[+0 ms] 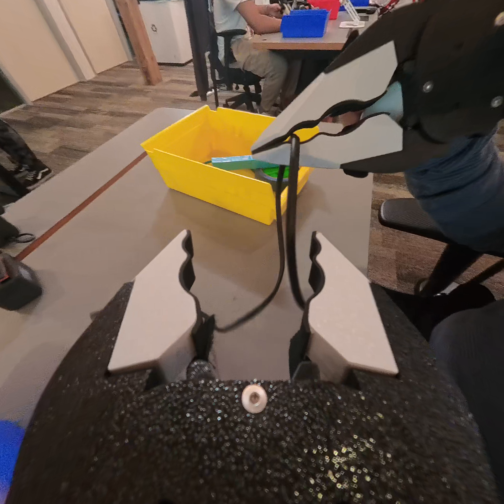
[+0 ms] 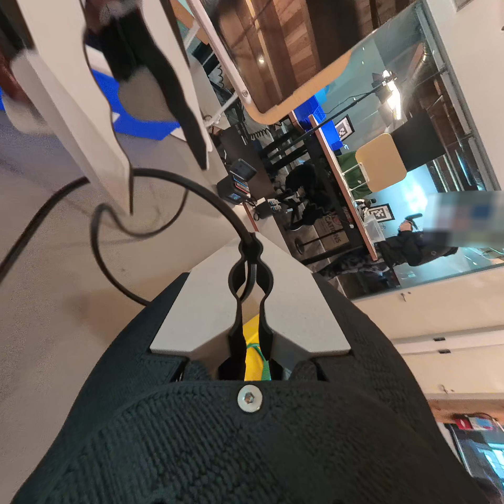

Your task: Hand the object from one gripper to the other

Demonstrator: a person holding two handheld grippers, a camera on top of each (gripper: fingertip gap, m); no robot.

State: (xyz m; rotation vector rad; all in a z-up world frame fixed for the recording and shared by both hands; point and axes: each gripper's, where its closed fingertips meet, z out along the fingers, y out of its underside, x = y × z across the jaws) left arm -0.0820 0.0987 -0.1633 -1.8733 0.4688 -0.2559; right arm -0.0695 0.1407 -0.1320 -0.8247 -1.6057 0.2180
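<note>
A thin black cable [image 1: 290, 218] hangs in a loop from my right gripper [image 1: 256, 151], which comes in from the upper right and is shut on it. The cable's two strands drop between the fingers of my left gripper [image 1: 251, 234], which is open wide over the grey table [image 1: 109, 245]. One strand runs to the base of the left finger, the other passes behind the right finger [image 1: 341, 300]. In the right wrist view my right gripper [image 2: 249, 240] pinches the cable [image 2: 191, 185] at its tips, and the open left gripper [image 2: 166, 188] is at the upper left.
A yellow bin [image 1: 218, 188] stands on the table beyond the grippers, holding a teal flat piece [image 1: 231, 162] and a tape roll [image 1: 268, 176]. A black device [image 1: 16, 286] sits at the table's left edge. An office chair [image 1: 409, 218] is on the right. A seated person [image 1: 251, 54] is behind. Tip to tip, the grippers are about 6 cm apart.
</note>
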